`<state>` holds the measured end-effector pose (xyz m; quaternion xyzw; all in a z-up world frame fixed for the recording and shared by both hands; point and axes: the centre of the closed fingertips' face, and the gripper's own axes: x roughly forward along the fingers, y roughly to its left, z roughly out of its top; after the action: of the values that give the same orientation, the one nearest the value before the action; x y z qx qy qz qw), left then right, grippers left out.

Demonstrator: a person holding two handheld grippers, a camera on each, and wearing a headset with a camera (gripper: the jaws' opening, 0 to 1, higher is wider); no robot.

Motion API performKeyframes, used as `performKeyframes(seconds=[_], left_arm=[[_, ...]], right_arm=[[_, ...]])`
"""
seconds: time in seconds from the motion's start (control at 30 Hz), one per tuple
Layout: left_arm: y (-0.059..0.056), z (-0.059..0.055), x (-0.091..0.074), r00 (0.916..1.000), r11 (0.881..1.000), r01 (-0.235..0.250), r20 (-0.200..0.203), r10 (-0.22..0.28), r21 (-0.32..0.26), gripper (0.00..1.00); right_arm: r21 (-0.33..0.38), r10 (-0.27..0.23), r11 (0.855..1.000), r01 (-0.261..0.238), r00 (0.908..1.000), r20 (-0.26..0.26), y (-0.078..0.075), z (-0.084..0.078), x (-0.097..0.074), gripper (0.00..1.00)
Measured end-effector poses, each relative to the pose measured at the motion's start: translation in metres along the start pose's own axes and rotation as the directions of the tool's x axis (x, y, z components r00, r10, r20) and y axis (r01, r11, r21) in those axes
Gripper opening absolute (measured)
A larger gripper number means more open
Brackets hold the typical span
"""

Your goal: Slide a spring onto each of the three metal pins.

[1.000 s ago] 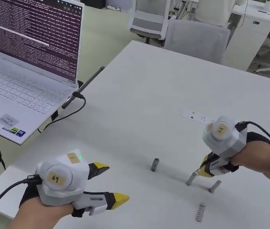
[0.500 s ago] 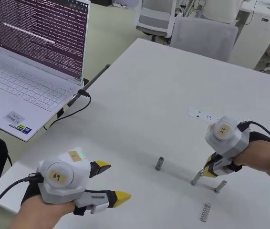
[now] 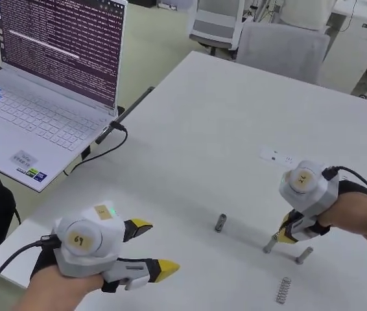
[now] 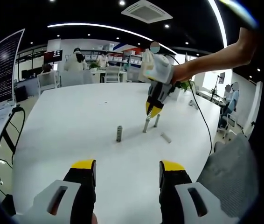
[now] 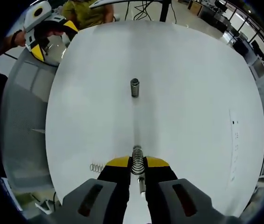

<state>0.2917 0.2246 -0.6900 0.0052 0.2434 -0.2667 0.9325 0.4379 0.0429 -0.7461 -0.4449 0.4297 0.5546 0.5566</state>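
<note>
Pinching a coiled wire spring (image 5: 137, 161) shut in your right hand-held gripper (image 5: 133, 169), you hold it at the tip of the middle pin (image 3: 271, 244), so coil and slim metal shaft line up. The left pin (image 3: 220, 223) already wears its ribbed coil. The right pin (image 3: 304, 254) stands bare, with a loose spring (image 3: 283, 290) lying nearer on the smooth white table (image 3: 190, 129). Your left hand-held gripper (image 3: 152, 247) sits open, empty.

Perhaps "69" on round sticker (image 3: 80, 241) atop the left claw (image 3: 152, 246)
</note>
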Motion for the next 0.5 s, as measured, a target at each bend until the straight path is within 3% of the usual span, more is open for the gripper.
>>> performKeyframes(seconds=[0.5], left_arm=[[0.001, 0.000, 0.000, 1.0000, 1.000, -0.007, -0.001, 0.007, -0.002, 0.49]], right_arm=[[-0.022, 0.020, 1.000, -0.021, 0.9991, -0.037, 0.000, -0.002, 0.017, 0.08]])
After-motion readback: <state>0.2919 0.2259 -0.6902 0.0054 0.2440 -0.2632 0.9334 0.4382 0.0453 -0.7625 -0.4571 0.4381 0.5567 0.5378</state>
